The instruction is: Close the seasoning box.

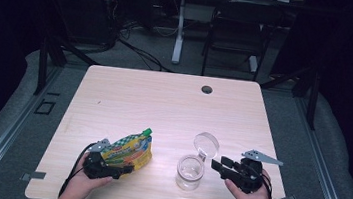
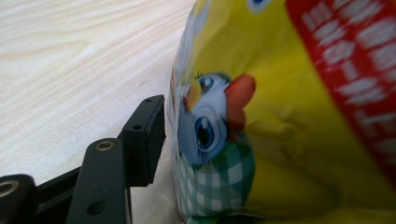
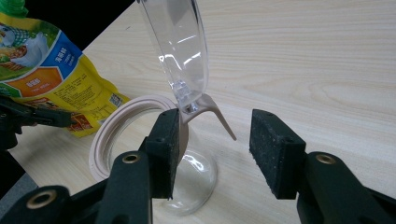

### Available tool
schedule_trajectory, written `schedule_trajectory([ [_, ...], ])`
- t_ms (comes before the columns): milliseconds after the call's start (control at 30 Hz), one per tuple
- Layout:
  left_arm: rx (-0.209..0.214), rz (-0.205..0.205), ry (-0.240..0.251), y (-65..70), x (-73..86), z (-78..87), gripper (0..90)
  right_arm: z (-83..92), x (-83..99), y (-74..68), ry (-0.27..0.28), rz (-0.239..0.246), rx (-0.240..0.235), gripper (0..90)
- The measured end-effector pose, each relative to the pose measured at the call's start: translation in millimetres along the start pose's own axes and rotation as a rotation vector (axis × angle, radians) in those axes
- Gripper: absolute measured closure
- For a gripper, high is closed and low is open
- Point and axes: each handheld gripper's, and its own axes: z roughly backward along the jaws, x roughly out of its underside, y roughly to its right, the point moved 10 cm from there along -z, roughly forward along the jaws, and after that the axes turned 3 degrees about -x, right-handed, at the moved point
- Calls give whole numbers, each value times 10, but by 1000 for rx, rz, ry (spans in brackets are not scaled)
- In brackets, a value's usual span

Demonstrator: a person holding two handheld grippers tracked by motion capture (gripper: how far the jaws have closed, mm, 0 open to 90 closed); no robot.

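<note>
Yellow pouch [image 1: 131,151] stands on the counter [image 1: 164,103] between the left gripper [image 1: 123,170]'s wide jaws, unpressed; right gripper [image 1: 218,165], wide too, flanks the clear jar [image 1: 190,171]'s open-lid hinge.

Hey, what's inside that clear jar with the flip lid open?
The jar looks empty: the table shows through its clear wall. The right gripper's finger covers part of its rim.

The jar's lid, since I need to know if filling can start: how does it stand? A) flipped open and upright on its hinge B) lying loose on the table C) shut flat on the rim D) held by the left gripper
A: the clear lid rises from the hinge on the jar, leaving the mouth open.
</note>
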Motion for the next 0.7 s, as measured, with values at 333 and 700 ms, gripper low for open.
schedule_trajectory([
  [333, 8, 21, 7, -15, 64, -88, 481, -5, 3, 5, 0, 1, 5, 528],
  [700, -2, 37, 69, -21, 59, -123, 501, -17, 9, 9, -3, 9, 11, 528],
])
